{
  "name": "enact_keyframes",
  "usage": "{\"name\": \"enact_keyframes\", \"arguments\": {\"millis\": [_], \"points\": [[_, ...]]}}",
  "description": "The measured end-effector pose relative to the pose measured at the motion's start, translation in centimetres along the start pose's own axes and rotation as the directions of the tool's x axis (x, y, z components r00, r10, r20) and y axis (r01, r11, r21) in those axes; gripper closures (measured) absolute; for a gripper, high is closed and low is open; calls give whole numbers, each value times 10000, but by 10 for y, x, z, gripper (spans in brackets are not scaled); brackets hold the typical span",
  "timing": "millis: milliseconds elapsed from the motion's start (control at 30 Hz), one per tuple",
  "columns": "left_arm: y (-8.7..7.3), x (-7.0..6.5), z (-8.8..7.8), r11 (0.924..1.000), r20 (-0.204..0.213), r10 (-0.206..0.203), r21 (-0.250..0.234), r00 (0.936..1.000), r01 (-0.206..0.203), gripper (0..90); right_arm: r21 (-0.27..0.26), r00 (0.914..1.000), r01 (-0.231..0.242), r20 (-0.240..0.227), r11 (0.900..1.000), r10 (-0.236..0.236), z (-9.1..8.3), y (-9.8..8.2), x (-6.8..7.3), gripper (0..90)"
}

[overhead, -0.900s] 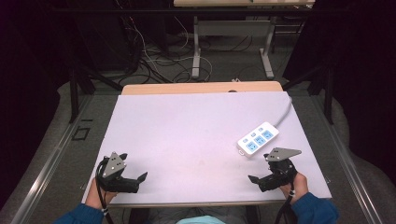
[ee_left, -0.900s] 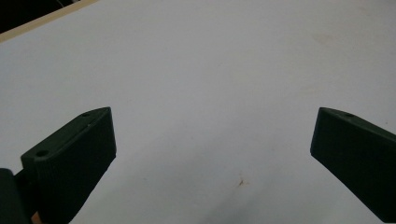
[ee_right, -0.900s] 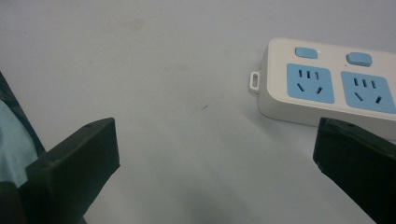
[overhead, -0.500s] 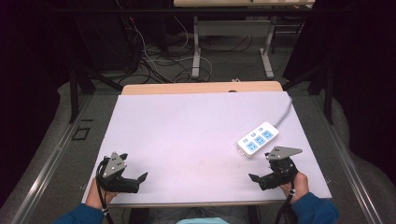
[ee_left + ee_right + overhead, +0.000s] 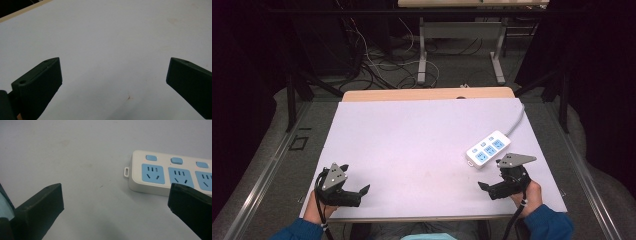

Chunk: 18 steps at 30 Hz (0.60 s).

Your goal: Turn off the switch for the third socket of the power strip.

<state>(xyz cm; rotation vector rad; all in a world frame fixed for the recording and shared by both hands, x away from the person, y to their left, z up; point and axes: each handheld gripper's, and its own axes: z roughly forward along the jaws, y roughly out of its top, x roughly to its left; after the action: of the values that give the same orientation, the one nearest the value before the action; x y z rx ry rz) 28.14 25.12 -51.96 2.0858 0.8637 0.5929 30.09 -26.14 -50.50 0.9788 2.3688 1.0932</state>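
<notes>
A white power strip (image 5: pixel 488 149) with blue sockets and blue switches lies on the right side of the white table top (image 5: pixel 422 140). Its grey cord (image 5: pixel 517 120) runs off the far right edge. My right gripper (image 5: pixel 490 174) rests near the front edge, just short of the strip, open with nothing between its jaws. In the right gripper view the power strip (image 5: pixel 160 173) lies ahead and to the right of the right gripper (image 5: pixel 115 207), apart from it. My left gripper (image 5: pixel 355 178) sits at the front left corner, open and empty. The left gripper (image 5: pixel 113 85) faces bare table.
A wooden strip (image 5: pixel 427 94) borders the table's far edge. Beyond it are another table's metal legs (image 5: pixel 422 55) and loose cables (image 5: pixel 377 65) on the floor. Metal rails (image 5: pixel 267 170) run along both sides of the table.
</notes>
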Motion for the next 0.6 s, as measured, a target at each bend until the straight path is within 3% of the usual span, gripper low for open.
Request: {"name": "enact_keyframes", "arguments": {"millis": [600], "points": [[0, 0, 0, 10000, -43, -54, -21, 10000, 54, 1, -120, 9998, -96, 196, 9999, 98, 7, 17, -13, 0]]}}
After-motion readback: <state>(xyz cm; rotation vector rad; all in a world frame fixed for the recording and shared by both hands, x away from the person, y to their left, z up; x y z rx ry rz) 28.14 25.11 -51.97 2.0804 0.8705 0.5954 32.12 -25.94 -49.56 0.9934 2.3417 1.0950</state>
